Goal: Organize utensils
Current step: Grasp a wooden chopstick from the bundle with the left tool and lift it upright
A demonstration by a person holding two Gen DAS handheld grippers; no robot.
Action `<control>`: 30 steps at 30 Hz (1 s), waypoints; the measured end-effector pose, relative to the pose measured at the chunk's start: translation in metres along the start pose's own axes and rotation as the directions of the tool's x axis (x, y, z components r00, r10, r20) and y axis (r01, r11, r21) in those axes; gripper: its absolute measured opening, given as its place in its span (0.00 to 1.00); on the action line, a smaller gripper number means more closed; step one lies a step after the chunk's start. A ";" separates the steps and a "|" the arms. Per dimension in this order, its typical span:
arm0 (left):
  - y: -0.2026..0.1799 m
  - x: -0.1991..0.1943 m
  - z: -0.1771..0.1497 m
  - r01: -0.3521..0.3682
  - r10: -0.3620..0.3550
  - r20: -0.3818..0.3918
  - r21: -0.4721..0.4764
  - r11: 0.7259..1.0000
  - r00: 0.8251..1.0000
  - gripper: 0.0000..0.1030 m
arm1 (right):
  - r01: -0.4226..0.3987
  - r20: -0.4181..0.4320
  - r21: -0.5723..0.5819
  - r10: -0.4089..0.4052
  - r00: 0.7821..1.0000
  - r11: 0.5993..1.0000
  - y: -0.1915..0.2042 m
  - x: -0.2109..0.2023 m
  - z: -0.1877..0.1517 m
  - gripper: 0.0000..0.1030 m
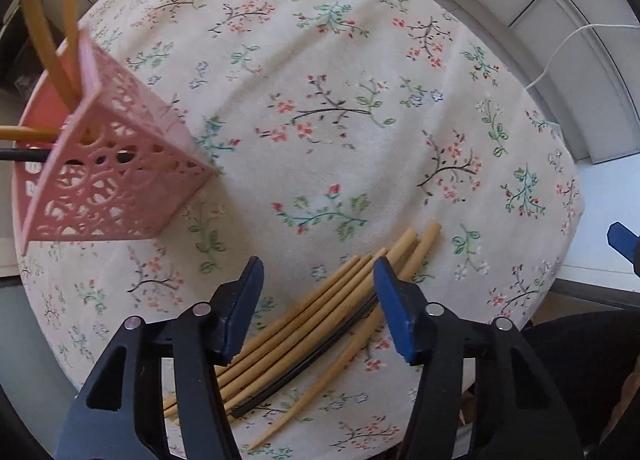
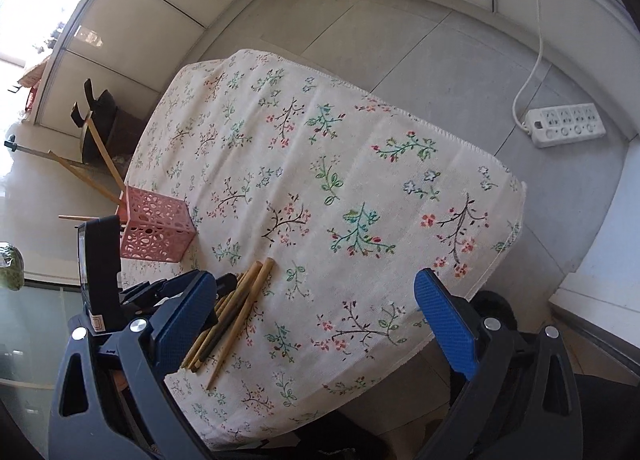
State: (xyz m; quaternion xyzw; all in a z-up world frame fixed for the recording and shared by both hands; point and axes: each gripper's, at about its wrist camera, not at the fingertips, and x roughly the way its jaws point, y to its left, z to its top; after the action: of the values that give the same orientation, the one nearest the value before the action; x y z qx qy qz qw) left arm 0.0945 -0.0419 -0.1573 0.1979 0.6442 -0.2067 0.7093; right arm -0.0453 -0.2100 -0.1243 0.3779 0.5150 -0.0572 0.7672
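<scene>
Across the floral-clothed surface (image 1: 360, 60) we are holding both grippers, left (image 1: 320, 300) and right (image 2: 316, 324), fingers open, left over the chopsticks (image 1: 320, 312), right of the pink holder (image 1: 116, 180).

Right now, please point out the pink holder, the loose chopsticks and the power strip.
pink holder (image 2: 154, 228), right wrist view, on its perforated front wall.
loose chopsticks (image 1: 320, 312), left wrist view, on the middle of the bundle.
power strip (image 2: 566, 125), right wrist view, on its white top face.

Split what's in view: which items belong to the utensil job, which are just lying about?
Job:
- loose chopsticks on the cloth
- pink holder, some sticks already in it
- left claw, over the pile, gripping nothing
- right claw, open

Lying about:
- power strip and its cable
- floral cloth
</scene>
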 end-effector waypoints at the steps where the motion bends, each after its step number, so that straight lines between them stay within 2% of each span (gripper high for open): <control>1: 0.002 0.001 -0.001 -0.006 0.006 -0.004 0.000 1.000 1.000 0.47 | -0.002 -0.004 -0.005 0.002 1.000 1.000 0.001 0.001 0.000 0.94; 4: 0.008 0.010 -0.006 -0.026 0.026 -0.025 0.004 1.000 0.999 0.39 | -0.001 -0.011 -0.021 0.001 1.000 1.000 0.006 0.004 -0.002 0.94; 11: 0.012 0.012 -0.009 -0.015 0.015 -0.023 0.028 1.000 1.000 0.38 | 0.014 -0.032 -0.010 -0.014 0.999 1.000 0.007 0.013 -0.004 0.94; 13: 0.013 0.014 -0.010 0.002 -0.001 -0.028 0.031 1.000 1.000 0.35 | 0.014 -0.034 -0.015 -0.014 0.999 1.000 0.008 0.014 -0.004 0.94; 14: 0.009 0.021 -0.008 0.008 -0.007 -0.031 0.030 1.000 0.999 0.30 | 0.016 -0.036 -0.021 -0.017 0.999 1.000 0.009 0.014 -0.005 0.94; 15: 0.007 0.025 -0.009 0.001 0.000 -0.032 0.037 0.999 0.999 0.30 | 0.018 -0.038 -0.025 -0.019 0.999 1.000 0.010 0.015 -0.005 0.94; 19: 0.007 0.027 -0.015 0.017 -0.017 -0.009 0.050 0.999 1.000 0.29 | 0.028 -0.063 -0.016 -0.029 0.998 0.999 0.010 0.022 -0.007 0.94; 24: 0.010 0.025 -0.021 0.018 -0.022 0.051 0.083 0.996 0.998 0.15 | 0.027 -0.124 0.055 -0.020 0.992 0.998 0.010 0.042 -0.011 0.94; 28: 0.001 0.015 -0.030 -0.028 0.016 0.093 0.130 0.991 0.995 0.11 | 0.019 -0.173 0.104 0.000 0.985 0.994 0.016 0.062 -0.016 0.94; 30: -0.002 0.000 -0.041 -0.032 0.013 0.137 0.142 0.989 0.990 0.10 | 0.023 -0.194 0.118 0.000 0.981 0.993 0.020 0.074 -0.018 0.92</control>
State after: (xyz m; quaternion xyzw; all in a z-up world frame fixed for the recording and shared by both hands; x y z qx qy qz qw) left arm 0.0595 -0.0209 -0.1606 0.2413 0.5755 -0.2576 0.7377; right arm -0.0154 -0.1624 -0.1786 0.4240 0.5849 -0.0553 0.6892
